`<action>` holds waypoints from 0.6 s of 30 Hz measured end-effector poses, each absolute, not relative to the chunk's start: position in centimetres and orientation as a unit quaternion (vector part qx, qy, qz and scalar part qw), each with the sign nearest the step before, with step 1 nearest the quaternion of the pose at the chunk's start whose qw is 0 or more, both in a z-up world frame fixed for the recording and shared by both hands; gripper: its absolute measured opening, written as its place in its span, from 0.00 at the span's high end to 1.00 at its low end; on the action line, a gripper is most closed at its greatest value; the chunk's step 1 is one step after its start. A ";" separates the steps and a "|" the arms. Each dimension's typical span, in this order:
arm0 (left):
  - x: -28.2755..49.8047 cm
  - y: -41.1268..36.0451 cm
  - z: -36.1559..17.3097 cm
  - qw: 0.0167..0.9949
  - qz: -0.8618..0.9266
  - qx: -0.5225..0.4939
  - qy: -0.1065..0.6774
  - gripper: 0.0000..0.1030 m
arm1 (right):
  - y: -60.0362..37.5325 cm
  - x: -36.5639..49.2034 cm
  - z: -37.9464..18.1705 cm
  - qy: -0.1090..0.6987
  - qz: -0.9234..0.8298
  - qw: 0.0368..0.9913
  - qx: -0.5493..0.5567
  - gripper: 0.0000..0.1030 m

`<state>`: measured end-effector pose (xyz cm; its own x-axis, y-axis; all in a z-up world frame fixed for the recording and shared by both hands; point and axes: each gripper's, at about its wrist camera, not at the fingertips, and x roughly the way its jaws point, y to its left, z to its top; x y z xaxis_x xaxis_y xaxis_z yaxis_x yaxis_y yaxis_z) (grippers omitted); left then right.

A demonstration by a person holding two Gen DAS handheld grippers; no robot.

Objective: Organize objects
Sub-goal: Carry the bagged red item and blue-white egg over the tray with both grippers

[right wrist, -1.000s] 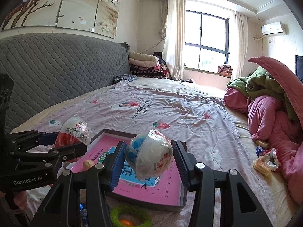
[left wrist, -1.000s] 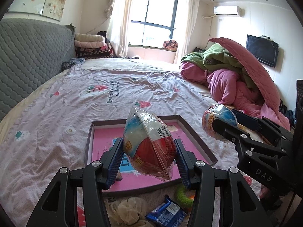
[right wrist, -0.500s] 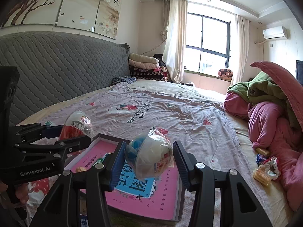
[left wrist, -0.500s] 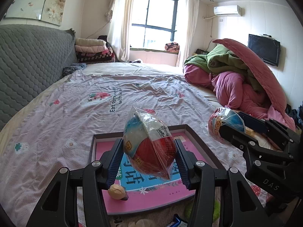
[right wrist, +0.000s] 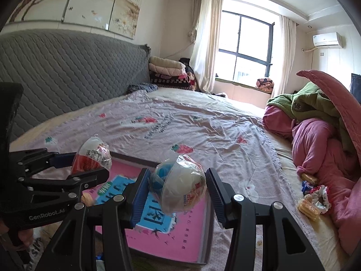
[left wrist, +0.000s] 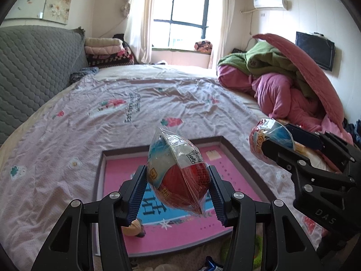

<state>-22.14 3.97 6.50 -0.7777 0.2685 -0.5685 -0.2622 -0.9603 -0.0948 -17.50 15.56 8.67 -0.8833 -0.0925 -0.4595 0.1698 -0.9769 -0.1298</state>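
My left gripper (left wrist: 178,188) is shut on a red and white wrapped ball snack (left wrist: 178,176) and holds it above the pink tray (left wrist: 227,158) on the bed. The same snack shows at the left of the right wrist view (right wrist: 92,155). My right gripper (right wrist: 178,190) is shut on a blue and white wrapped ball snack (right wrist: 180,189), held over the tray's right part (right wrist: 171,246). That snack shows at the right in the left wrist view (left wrist: 268,140). A small tan pastry (left wrist: 135,228) lies in the tray's near left corner.
The bed has a lilac strawberry-print sheet (left wrist: 112,103). A heap of pink and green quilts (left wrist: 288,83) lies at the right. Loose snack packets (right wrist: 311,198) lie by the quilts. A grey padded headboard (right wrist: 67,74) runs along the left. A green ring toy (left wrist: 257,250) lies below the tray.
Both grippers have moved forward over the tray while holding their snacks. The tan pastry in the tray has come into view.
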 end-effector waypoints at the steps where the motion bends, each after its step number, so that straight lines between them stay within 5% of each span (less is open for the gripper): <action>1: -22.2 4.1 6.1 0.143 0.941 -0.307 -0.004 0.47 | 15.6 -17.6 8.4 0.086 -0.966 0.065 0.236 0.51; 18: -24.3 5.7 1.0 0.166 0.905 -0.391 0.003 0.47 | 17.7 -19.9 4.0 0.052 -0.941 0.065 0.328 0.50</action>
